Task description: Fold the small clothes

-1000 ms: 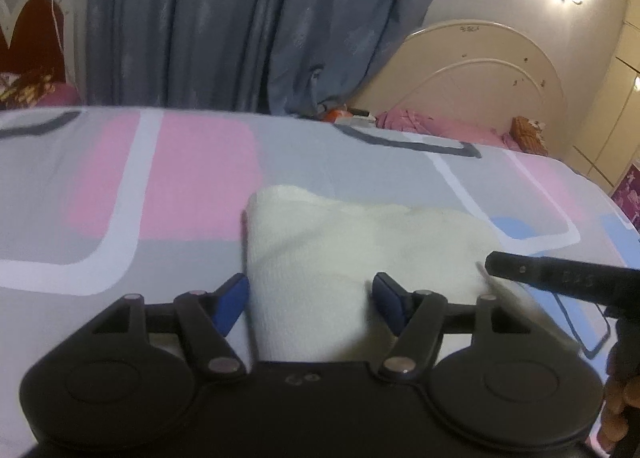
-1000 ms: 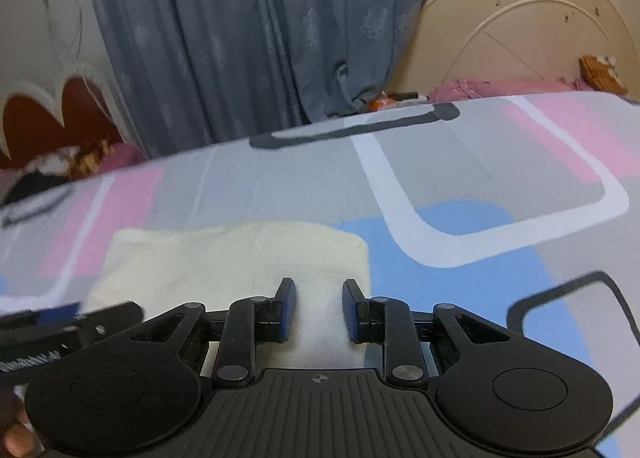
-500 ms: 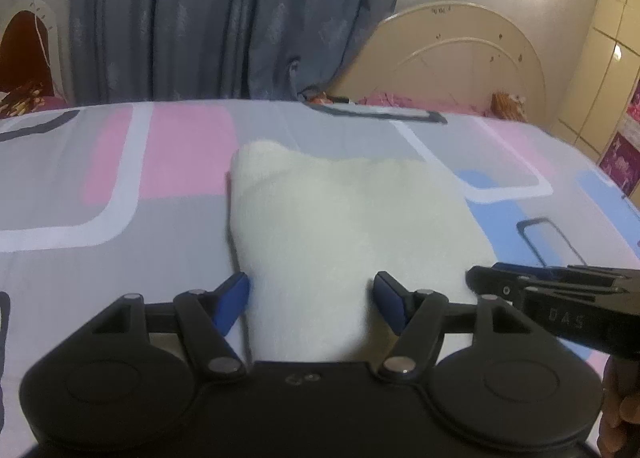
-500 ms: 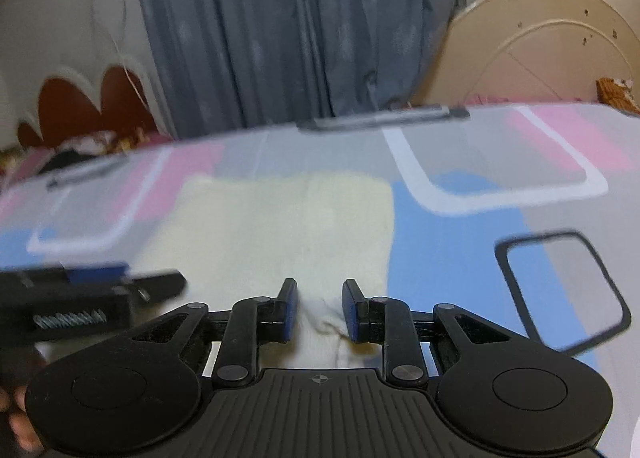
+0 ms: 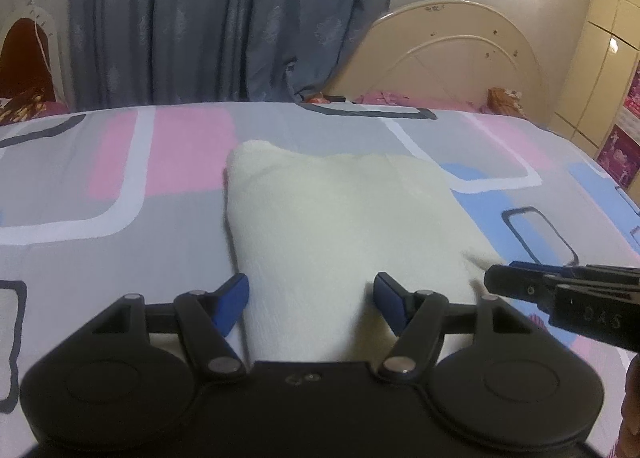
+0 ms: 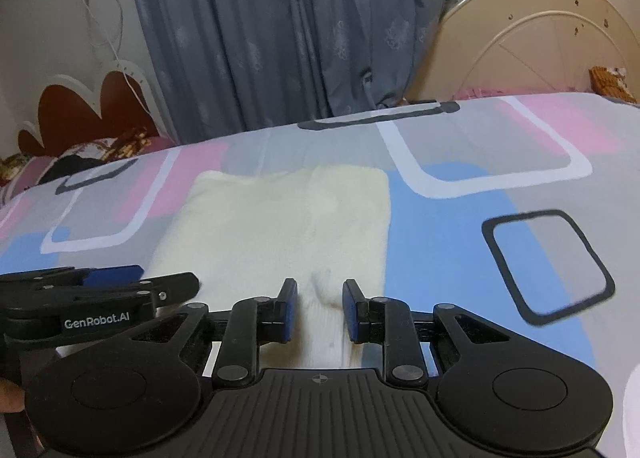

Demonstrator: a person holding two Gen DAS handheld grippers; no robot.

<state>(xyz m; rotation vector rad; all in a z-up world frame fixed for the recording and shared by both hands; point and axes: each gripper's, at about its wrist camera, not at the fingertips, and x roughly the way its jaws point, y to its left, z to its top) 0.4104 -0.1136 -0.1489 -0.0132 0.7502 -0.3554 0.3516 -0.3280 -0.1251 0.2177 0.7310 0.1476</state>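
Note:
A cream knitted garment (image 5: 340,217) lies flat on the patterned bedsheet (image 5: 120,185), stretching away from both grippers. My left gripper (image 5: 311,300) is open, its blue pads wide apart over the garment's near left edge. My right gripper (image 6: 319,310) is open with a narrower gap, over the garment's (image 6: 280,225) near right part, where a small fold of cloth rises between the pads. The right gripper also shows in the left wrist view (image 5: 560,290); the left gripper shows in the right wrist view (image 6: 104,290).
Grey-blue curtains (image 5: 224,17) hang behind the bed. A cream arched headboard (image 5: 460,53) stands at the back right with pink bedding (image 5: 400,99) below it. A brown scalloped headboard (image 6: 88,109) stands at the back left.
Both grippers have drawn back and risen a little, so more of the garment shows. The right gripper's jaws have opened slightly. The garment still lies flat.

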